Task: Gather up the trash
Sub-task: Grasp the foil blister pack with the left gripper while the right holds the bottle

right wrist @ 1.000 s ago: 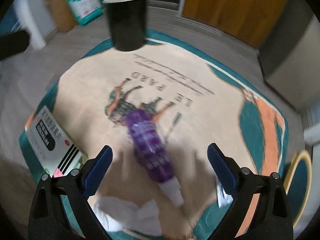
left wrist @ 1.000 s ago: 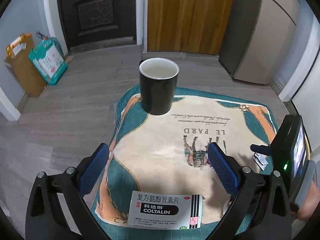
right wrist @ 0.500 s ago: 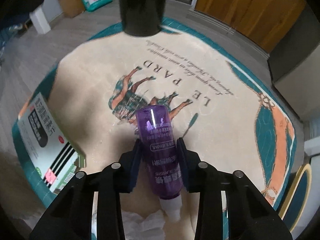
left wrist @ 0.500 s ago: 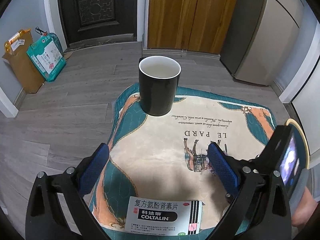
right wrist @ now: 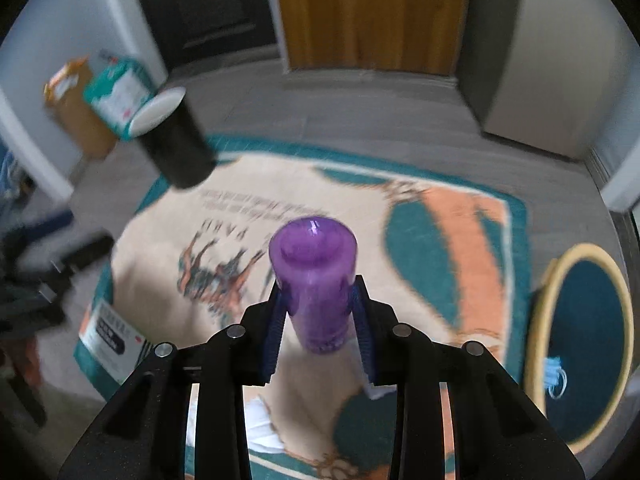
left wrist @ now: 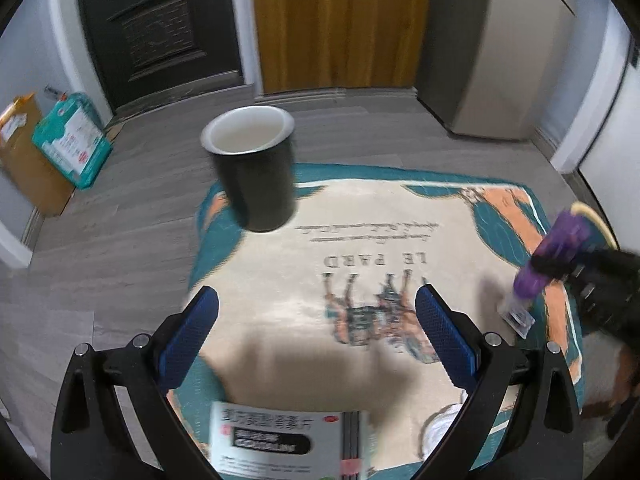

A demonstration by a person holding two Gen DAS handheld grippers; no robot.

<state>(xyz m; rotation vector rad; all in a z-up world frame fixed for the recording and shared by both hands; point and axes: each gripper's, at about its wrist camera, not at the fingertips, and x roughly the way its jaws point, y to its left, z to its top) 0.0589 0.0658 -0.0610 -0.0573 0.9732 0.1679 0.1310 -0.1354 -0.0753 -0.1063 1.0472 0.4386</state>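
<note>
We hold the right hand-held gripper (right wrist: 318, 322) clamped on a purple bottle (right wrist: 314, 280), its blue pads pressing both sides of the body, and the bottle is lifted clear of the rug (right wrist: 448, 240) with its round end pointing away from our camera. From the left wrist view the same bottle (left wrist: 560, 248) shows at the far right, tilted in the black fingers above the rug's orange and teal border. Our left hand-held gripper (left wrist: 316, 344) hangs with its two blue-padded fingers wide apart and nothing between them, above the rug's printed horse figure. A white medicine box (left wrist: 280, 440) with a black label lies on the near edge of the rug, just below that gripper. The black bin (left wrist: 254, 168) with a pale inside stands upright at the rug's far left corner, well apart from the bottle. A small packet (left wrist: 518, 314) lies on the rug near the right border, and crumpled white tissue (right wrist: 264, 424) sits at the near edge. To the right of the rug a round yellow-rimmed basket (right wrist: 540, 344) holds a blue face mask (right wrist: 554, 376). Motion blur softens both views.
</note>
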